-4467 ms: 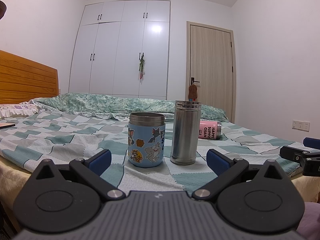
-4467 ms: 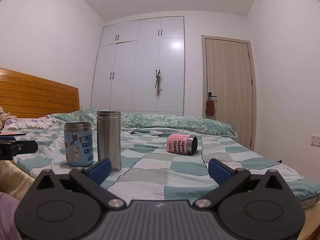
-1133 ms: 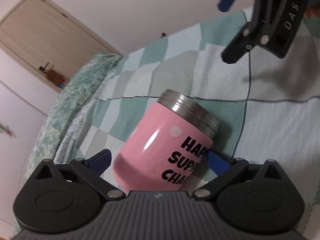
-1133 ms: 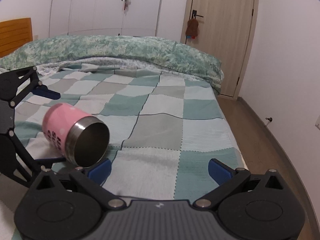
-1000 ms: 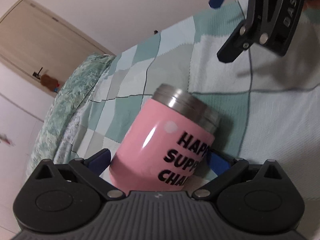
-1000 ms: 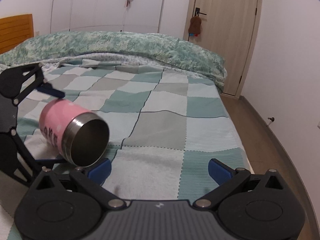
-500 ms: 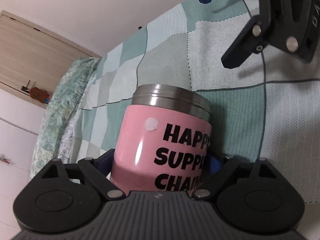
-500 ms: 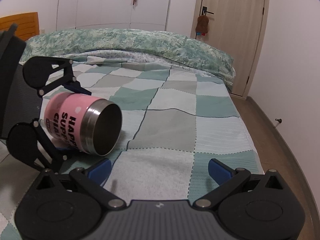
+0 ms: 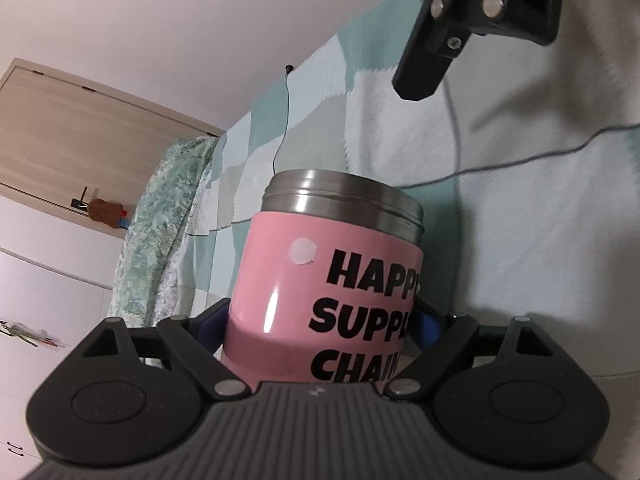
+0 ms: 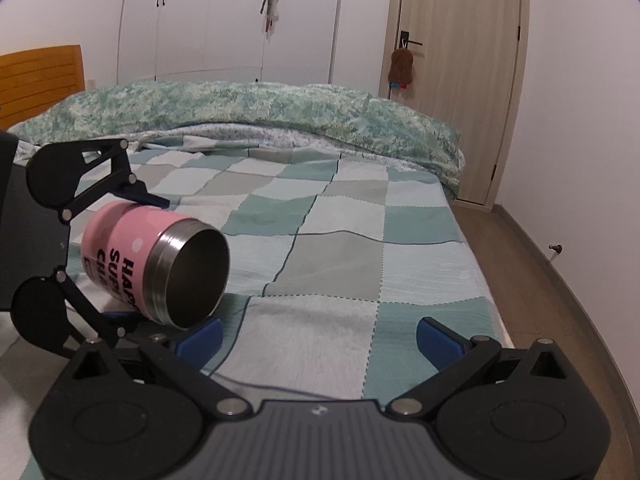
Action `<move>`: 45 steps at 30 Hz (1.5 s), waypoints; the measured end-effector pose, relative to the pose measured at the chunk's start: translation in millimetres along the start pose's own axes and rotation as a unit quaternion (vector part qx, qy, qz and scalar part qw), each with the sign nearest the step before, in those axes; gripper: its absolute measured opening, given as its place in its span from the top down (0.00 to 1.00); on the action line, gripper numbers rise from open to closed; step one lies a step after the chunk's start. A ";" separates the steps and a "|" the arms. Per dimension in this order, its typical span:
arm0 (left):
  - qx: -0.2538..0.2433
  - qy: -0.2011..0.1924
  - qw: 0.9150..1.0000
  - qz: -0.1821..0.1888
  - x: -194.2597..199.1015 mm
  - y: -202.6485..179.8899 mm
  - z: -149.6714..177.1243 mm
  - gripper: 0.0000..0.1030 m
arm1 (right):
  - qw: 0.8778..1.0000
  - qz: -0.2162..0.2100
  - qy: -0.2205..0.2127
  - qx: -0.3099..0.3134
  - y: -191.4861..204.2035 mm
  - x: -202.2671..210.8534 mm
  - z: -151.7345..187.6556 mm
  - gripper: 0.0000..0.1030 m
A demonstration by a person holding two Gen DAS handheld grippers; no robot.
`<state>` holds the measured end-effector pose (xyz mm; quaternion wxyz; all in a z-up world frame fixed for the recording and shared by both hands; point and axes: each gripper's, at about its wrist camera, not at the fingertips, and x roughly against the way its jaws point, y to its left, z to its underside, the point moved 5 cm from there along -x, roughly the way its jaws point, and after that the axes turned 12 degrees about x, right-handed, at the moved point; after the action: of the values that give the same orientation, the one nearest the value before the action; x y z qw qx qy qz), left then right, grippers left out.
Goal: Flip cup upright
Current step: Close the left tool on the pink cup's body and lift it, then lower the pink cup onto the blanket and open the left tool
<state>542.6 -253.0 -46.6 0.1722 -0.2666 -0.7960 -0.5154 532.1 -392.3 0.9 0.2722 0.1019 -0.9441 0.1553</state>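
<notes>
The pink cup (image 9: 332,292) with black lettering and a steel rim fills the left wrist view. My left gripper (image 9: 320,324) is shut on its pink body, one blue pad on each side. In the right wrist view the cup (image 10: 160,264) is held on its side just above the checked bedspread (image 10: 340,248), its open steel mouth facing the camera, with the left gripper (image 10: 132,256) clamped top and bottom. My right gripper (image 10: 318,334) is open and empty, low over the bedspread just right of the cup. It also shows at the top of the left wrist view (image 9: 480,20).
A rumpled green floral quilt (image 10: 260,116) lies across the far side of the bed. A wooden door (image 10: 460,80) and white wardrobe (image 10: 224,20) stand behind. The bed's right edge drops to a wooden floor (image 10: 540,280). A wooden headboard (image 10: 40,80) is at left.
My left gripper has closed on the pink cup and rolled with it. The cup has lifted slightly and its mouth has turned more toward the right gripper.
</notes>
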 end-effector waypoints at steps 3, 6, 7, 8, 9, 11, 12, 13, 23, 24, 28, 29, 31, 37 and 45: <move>0.000 0.000 1.000 0.001 21.5 -6.6 -6.1 0.13 | 1.000 0.002 -0.009 0.004 1.7 24.7 0.9 0.00; 0.006 -0.005 1.000 0.005 51.2 -14.9 -14.4 0.13 | 1.000 0.004 -0.014 0.011 3.2 51.9 2.5 0.00; 0.009 -0.007 1.000 0.006 63.0 -18.0 -17.4 0.13 | 1.000 0.004 -0.014 0.012 3.8 62.2 3.5 0.00; 0.011 -0.009 1.000 0.006 75.0 -21.4 -20.4 0.13 | 1.000 0.004 -0.014 0.014 4.4 71.9 4.4 0.00; 0.013 -0.010 1.000 0.006 87.8 -25.2 -23.4 0.13 | 1.000 0.003 -0.014 0.016 5.6 82.9 6.0 0.00; 0.018 -0.013 1.000 0.004 115.3 -34.9 -28.7 0.13 | 1.000 0.002 -0.017 0.018 8.5 106.9 9.0 0.00; 0.018 -0.014 1.000 0.004 127.7 -40.5 -30.4 0.13 | 1.000 0.001 -0.019 0.017 10.2 118.9 10.4 0.00; 0.019 -0.014 1.000 0.005 141.8 -46.9 -32.2 0.13 | 1.000 -0.002 -0.021 0.016 12.0 132.2 12.3 0.00; 0.071 0.001 0.997 0.018 251.2 -116.3 -30.2 0.13 | 0.999 -0.018 -0.040 0.020 45.5 248.0 47.8 0.00; 0.076 0.005 0.997 0.022 257.8 -124.0 -28.4 0.13 | 0.999 -0.022 -0.039 0.020 49.4 255.9 53.0 0.00; 0.076 0.011 0.996 0.038 282.1 -158.8 -17.9 0.13 | 0.999 -0.032 -0.030 0.029 66.2 281.5 74.0 0.00; 0.074 0.014 0.996 0.040 285.5 -166.0 -15.7 0.13 | 0.999 -0.034 -0.028 0.032 70.1 286.9 78.9 0.00; 0.081 0.020 0.995 0.046 289.4 -177.2 -10.7 0.13 | 0.998 -0.038 -0.023 0.034 77.1 295.0 87.8 0.00; 0.104 0.038 0.992 0.055 280.8 -191.4 4.0 0.13 | 0.998 -0.046 -0.004 0.032 89.9 304.1 114.2 0.00; 0.117 0.050 0.990 0.058 268.6 -198.8 13.7 0.12 | 0.998 -0.047 0.012 0.031 93.3 301.7 125.6 0.00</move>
<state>208.5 -239.1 -49.6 0.2710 -0.2642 -0.8244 -0.4209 194.9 -381.7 42.4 0.2877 0.1528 -0.9295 0.1728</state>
